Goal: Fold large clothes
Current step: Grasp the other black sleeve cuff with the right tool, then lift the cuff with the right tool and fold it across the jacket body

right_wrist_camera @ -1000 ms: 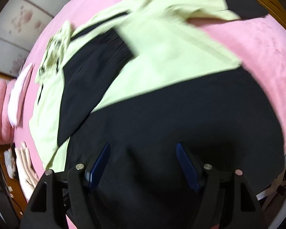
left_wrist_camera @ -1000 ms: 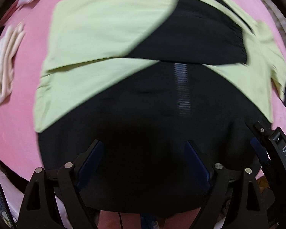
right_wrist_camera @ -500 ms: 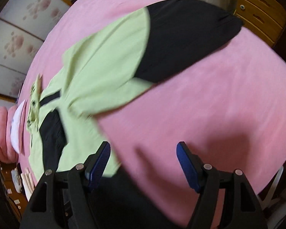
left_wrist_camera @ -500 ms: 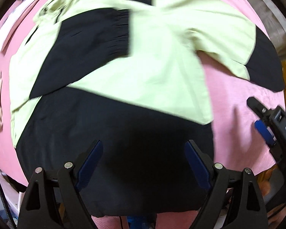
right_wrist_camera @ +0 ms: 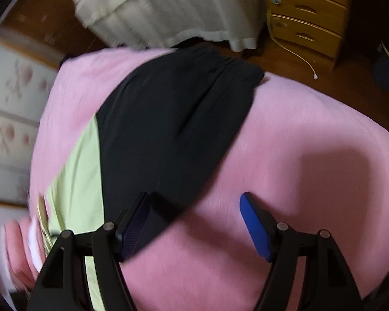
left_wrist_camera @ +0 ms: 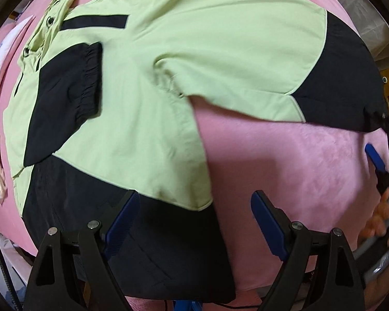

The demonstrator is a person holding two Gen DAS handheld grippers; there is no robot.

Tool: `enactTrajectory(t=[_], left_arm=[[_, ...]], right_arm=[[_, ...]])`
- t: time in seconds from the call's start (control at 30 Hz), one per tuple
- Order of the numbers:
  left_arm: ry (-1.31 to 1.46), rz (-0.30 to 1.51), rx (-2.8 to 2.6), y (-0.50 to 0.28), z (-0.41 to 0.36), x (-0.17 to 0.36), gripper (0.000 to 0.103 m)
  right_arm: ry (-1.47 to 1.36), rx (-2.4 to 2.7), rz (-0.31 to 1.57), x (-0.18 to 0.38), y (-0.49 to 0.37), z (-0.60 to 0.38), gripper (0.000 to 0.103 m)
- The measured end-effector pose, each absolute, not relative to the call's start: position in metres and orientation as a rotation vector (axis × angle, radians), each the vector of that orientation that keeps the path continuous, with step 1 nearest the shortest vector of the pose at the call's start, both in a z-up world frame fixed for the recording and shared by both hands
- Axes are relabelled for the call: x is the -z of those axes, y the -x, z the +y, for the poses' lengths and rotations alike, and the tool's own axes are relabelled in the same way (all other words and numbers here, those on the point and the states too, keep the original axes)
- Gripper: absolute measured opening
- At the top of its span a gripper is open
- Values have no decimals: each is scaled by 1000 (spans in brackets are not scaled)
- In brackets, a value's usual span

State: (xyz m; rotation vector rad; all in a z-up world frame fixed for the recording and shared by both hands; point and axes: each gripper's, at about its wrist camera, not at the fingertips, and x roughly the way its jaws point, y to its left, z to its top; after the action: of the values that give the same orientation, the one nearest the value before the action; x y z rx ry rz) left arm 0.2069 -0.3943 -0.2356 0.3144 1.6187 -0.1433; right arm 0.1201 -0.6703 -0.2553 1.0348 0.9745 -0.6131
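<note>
Lying spread on the pink bed (left_wrist_camera: 298,160), the green-and-black jacket (left_wrist_camera: 147,83) has one sleeve folded across its body and the other stretched outward. The left gripper (left_wrist_camera: 193,223) hovers over the hem, fingers (left_wrist_camera: 122,217) wide apart, holding nothing. The right gripper (right_wrist_camera: 194,225) hangs with fingers equally spread, the left one over the black sleeve end (right_wrist_camera: 179,119).

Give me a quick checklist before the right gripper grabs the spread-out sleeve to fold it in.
1. Right gripper open: ok.
2. Left gripper open, holding nothing: ok.
3. Black cuff end of the lime-green and black jacket's outstretched sleeve ahead of the right gripper: ok.
4. Other sleeve already folded across the jacket body: ok.
5. Sleeve flat on the pink blanket: ok.
6. Cuff between the fingers: not ok.
</note>
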Motion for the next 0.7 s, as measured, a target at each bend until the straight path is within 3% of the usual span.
enactTrajectory(t=[0.1, 0.17, 0.27, 0.33, 0.4, 0.7], left_arm=[[-326, 1607, 145, -214, -403, 233, 86], [-324, 1607, 135, -209, -415, 242, 86], [-300, 1621, 125, -210, -414, 244, 86], [-285, 1625, 118, -211, -409, 244, 86], [-274, 1627, 107, -212, -399, 245, 86], [-181, 1599, 71, -215, -364, 228, 86]], right_arm=[[-1031, 653, 907, 257, -130, -685, 72], [-1022, 663, 852, 257, -136, -696, 66], [-1029, 677, 797, 261, -141, -712, 42], [-1088, 687, 758, 265, -137, -722, 20], [-1136, 687, 706, 264, -132, -723, 11], [-993, 707, 567, 203, -131, -687, 6]])
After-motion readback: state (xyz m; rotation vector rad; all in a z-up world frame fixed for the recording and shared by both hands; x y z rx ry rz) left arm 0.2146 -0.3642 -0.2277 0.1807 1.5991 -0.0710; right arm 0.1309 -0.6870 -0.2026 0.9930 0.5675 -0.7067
